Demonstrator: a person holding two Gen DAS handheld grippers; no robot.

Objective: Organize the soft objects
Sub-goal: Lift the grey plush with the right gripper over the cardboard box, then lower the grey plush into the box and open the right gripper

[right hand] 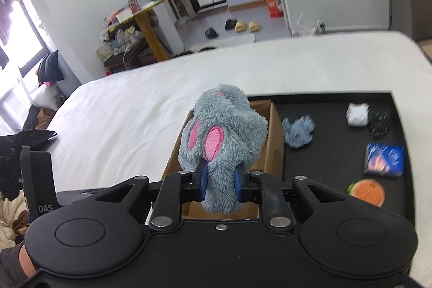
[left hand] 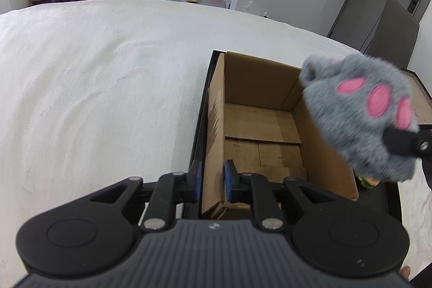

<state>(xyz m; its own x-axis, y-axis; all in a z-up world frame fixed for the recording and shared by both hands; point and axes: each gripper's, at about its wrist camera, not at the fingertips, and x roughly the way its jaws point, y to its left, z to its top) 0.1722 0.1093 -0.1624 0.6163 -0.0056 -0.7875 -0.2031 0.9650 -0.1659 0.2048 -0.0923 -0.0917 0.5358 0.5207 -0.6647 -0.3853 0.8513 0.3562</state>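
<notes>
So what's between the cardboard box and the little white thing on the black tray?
In the right wrist view, a second fluffy grey paw glove lies on the black tray, between the cardboard box and the white bundle.

1. Box (right hand: pixel 274 131) stands at the left end of the tray (right hand: pixel 324 104), on the bed (right hand: pixel 135 109)
2. Glove (right hand: pixel 221 136) hangs over the box
3. Right of the box, on the tray: perhaps a second glove (right hand: pixel 298 132), packet (right hand: pixel 384 159)

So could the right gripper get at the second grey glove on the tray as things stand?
Probably not yet: the right gripper is shut on a grey paw glove over the cardboard box. The other glove lies uncovered on the black tray.
</notes>
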